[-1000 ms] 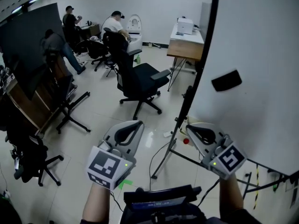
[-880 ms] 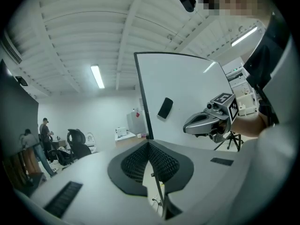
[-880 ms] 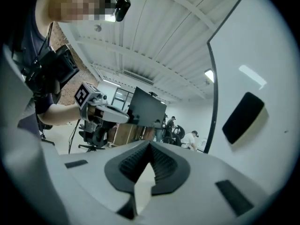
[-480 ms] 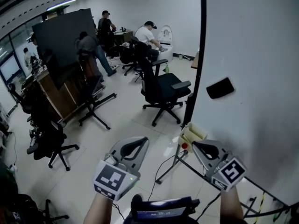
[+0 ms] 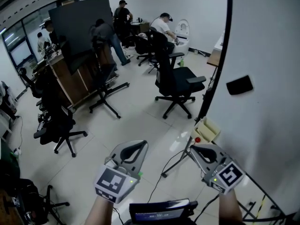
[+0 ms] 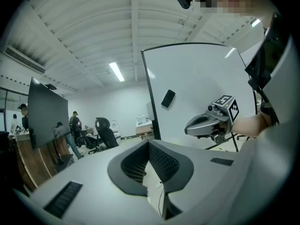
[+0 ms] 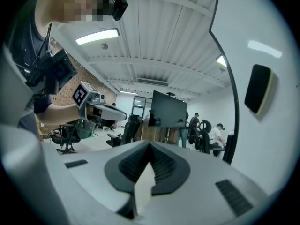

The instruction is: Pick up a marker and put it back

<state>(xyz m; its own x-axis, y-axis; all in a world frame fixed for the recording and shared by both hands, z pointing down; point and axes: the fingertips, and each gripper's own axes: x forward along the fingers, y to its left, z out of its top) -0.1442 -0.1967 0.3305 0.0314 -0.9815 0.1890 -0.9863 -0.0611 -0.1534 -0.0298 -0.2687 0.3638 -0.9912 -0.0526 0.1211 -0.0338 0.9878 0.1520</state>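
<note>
Left gripper [image 5: 133,149] clenched, jaw tips met with nothing between. Right gripper [image 5: 197,150] likewise pressed shut and empty. Two grippers in all, one per hand, held side by side and apart, low in the head view over a pale tiled floor [image 5: 136,121]. One marker cube on each.

To the right, one whiteboard [image 5: 267,69] with a dark edge, on a thin-legged stand. One black eraser [image 5: 239,85] stuck on its face, above and well apart from the right gripper.

One container: a beige open tray [image 5: 208,125] at the foot of the board's edge, just beyond the right gripper. Contents too small to tell. One small red round thing [image 5: 197,139] just beside it.

Marker not made out in any view.

Farther off: one large dark panel [image 5: 79,22], at least three black office chairs, the nearest [image 5: 178,78] in mid-floor, and at least three people [image 5: 164,22] at the far desks.
</note>
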